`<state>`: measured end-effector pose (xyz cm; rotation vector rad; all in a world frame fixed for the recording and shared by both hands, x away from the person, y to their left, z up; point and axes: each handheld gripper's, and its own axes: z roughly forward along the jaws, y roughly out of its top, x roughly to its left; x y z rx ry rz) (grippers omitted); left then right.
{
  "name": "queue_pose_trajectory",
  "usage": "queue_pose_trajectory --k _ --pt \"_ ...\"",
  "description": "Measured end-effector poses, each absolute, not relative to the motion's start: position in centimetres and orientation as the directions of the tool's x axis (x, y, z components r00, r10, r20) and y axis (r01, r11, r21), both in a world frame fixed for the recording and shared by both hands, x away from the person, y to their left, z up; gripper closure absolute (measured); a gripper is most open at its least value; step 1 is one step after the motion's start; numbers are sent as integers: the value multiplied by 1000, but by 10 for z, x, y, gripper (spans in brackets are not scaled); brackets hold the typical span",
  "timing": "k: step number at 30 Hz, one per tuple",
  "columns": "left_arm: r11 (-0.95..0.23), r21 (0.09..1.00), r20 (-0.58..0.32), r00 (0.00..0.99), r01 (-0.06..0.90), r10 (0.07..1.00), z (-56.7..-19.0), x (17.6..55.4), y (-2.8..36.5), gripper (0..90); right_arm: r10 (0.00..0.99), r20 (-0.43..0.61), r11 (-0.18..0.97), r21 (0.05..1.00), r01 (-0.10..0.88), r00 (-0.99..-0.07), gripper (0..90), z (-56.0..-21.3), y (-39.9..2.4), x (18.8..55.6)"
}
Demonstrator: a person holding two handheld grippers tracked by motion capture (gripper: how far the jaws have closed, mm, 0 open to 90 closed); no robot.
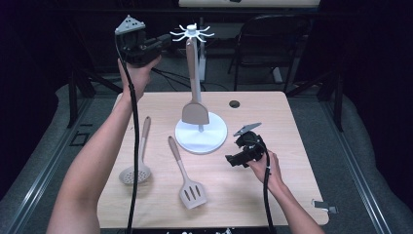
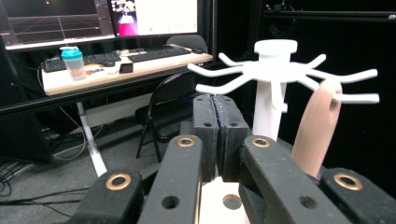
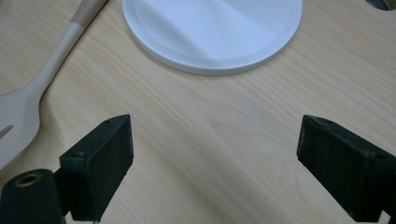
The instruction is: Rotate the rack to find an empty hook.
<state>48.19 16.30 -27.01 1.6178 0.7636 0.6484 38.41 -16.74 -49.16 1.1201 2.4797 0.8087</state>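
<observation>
**One spatula hung, two utensils left on the bench**

The left tongs (image 1: 163, 43) are held raised beside the hook crown of the white rack (image 1: 200, 131), jaws pressed together on nothing; a solid spatula (image 1: 195, 109) hangs from one hook; toward the bench's left edge a skimmer (image 1: 135, 170) is laid, a slotted spatula (image 1: 187, 183) nearer the front edge; the right tongs (image 3: 215, 154) are spread wide, low over bare wood near the rack's base. A knock against the crown could unhook the spatula or tip the rack.
</observation>
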Motion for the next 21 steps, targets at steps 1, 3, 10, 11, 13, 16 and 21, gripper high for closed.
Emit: queue_pose_trajectory --k 1,3,10,11,13,16,21 --pt "-112 984 1 632 136 775 -272 481 165 875 758 -44 541 601 588 -651 105 -491 -167 384" --pt "-123 982 5 632 142 775 -277 478 168 871 757 -38 538 602 589 -653 105 -491 -167 384" --pt "-145 973 1 631 178 776 -299 469 181 818 746 -56 563 586 583 -664 106 -494 -163 384" --pt "-146 972 -5 630 187 777 -303 468 182 805 742 -56 568 582 582 -667 106 -494 -163 384" --pt "-156 967 -6 631 201 776 -312 466 186 776 738 -56 573 580 579 -673 107 -495 -162 384" --pt "-169 957 -20 636 235 772 -326 463 193 712 737 -61 577 575 580 -673 107 -496 -162 384" --pt "-190 933 -48 628 306 777 -350 457 200 515 733 -60 582 570 580 -678 107 -497 -161 384"
